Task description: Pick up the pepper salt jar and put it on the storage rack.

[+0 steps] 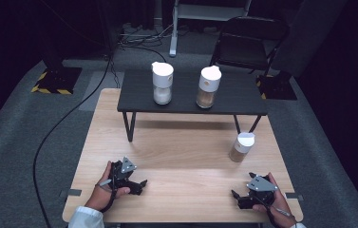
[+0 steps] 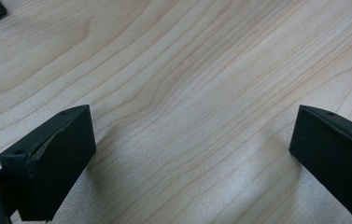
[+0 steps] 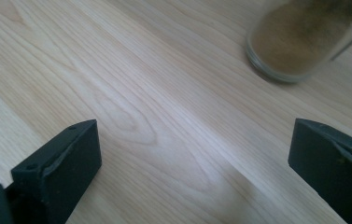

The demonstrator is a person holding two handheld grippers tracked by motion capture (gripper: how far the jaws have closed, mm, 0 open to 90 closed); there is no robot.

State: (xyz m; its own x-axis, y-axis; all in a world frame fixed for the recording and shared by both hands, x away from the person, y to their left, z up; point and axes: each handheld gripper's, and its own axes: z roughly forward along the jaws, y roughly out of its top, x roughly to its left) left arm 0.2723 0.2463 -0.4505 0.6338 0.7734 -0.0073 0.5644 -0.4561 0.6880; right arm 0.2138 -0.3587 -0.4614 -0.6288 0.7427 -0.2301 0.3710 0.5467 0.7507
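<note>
Standing near right tool [image 1: 235, 194], small jar [image 1: 241, 147], jaws apart, empty

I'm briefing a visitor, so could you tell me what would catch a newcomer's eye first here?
Probably the two white-capped jars on the dark shelf: one of white powder at its left, one of brown to its right. A smaller brown jar stands on the table below, nearest the right gripper; both it and the left gripper rest open.

Left claw [image 1: 141, 183] low, jaws wide apart, right claw [image 1: 236, 195] likewise, seemingly resting
</note>
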